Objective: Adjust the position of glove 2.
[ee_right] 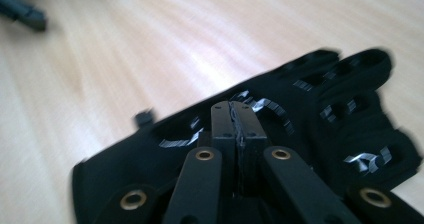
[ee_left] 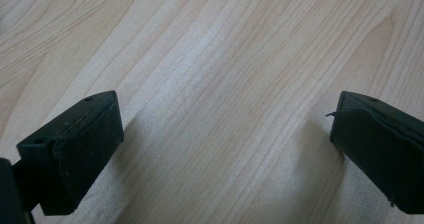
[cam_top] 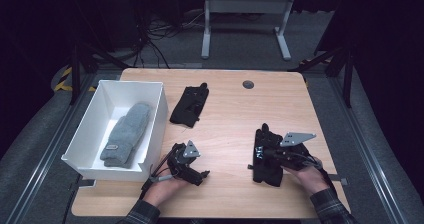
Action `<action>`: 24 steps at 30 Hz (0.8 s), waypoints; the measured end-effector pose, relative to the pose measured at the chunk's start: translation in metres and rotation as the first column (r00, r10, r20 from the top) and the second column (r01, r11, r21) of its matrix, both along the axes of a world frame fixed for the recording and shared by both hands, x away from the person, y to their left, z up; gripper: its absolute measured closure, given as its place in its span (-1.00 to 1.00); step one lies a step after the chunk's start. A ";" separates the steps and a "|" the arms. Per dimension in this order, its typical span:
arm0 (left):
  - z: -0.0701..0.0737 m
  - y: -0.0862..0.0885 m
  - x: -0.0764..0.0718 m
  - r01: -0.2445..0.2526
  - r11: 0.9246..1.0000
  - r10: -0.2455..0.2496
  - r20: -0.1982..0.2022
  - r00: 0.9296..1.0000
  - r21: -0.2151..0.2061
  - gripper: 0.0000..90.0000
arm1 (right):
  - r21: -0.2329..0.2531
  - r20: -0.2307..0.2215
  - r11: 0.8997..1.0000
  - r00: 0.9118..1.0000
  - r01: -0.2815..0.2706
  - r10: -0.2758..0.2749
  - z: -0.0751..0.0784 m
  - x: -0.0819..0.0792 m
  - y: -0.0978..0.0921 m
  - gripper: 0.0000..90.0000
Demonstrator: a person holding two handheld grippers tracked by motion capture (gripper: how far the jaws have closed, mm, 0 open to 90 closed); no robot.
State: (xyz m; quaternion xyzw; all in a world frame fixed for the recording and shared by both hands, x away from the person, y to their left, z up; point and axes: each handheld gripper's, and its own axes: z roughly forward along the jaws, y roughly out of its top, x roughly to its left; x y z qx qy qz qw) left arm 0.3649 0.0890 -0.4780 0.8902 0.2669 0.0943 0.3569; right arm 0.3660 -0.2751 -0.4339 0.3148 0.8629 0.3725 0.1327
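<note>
Nothing here can be read. The grey mitten (cam_top: 125,134) at the frame's left carries a small tag, perhaps a brand label, too small to make out; the black glove (ee_right: 280,149) bears only blurred silvery marks.

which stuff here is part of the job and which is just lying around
In the job:
- black glove under the right tool, whose jaws are shut on its fabric
- second black glove, lying mid-table
- white box holding grey mittens
- left tool, open over bare wood

Lying about:
- round grommet in the table
- white desk frame and cables on the floor behind
</note>
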 end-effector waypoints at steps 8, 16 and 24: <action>0.000 0.000 0.000 0.003 1.000 -0.003 0.003 1.000 0.000 -0.98 | -0.036 -0.026 0.999 0.999 0.021 -0.022 -0.013 0.028 0.008 1.00; 0.000 0.000 0.001 0.002 1.000 -0.002 0.004 1.000 0.001 -0.98 | -0.066 -0.038 0.998 0.999 -0.015 0.012 -0.020 0.014 0.018 1.00; 0.000 0.000 0.001 0.001 1.000 -0.001 0.003 1.000 -0.001 -0.98 | -0.077 -0.043 0.996 0.998 -0.052 0.049 -0.020 -0.014 0.027 1.00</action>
